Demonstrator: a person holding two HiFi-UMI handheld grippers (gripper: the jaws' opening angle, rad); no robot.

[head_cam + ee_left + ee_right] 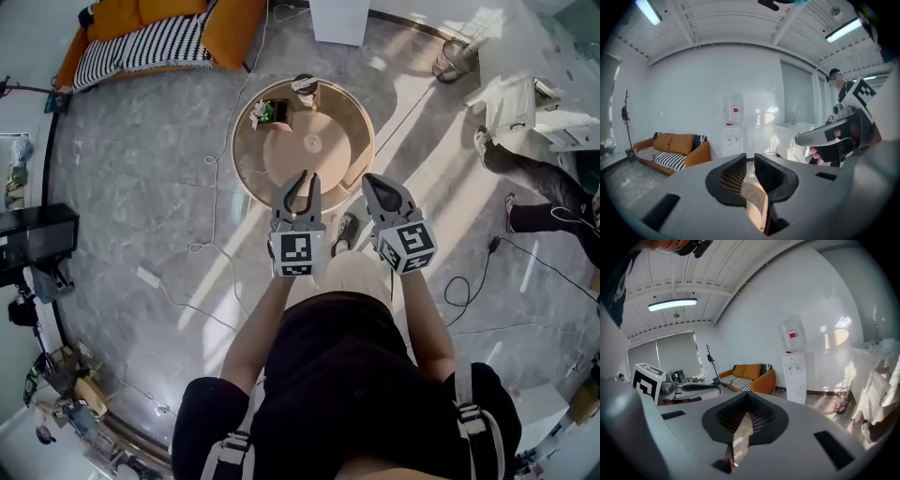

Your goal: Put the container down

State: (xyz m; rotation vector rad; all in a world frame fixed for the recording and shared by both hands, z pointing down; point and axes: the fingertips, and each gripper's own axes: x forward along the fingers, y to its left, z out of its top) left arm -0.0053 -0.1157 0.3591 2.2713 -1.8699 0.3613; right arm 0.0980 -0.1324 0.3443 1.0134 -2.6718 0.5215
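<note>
Left tool (309,178) narrowly spread, empty; right tool (368,180) pressed together (round table (281,155) items too small to identify).

A studio-like office room with a lounge corner is shown. An orange sofa (159,37) with striped cushions is set against a white wall, and a water dispenser (794,366) with a bottle on top is placed near it. A polished grey stone floor (141,187) is seen, crossed by loose cables (215,216). A round wooden table (347,112) is stood in the open middle. Long tube lights (672,304) are fixed to a white ribbed ceiling. Stands and black equipment (37,234) are gathered along one side, and a waste bin (841,412) is kept by the wall
</note>
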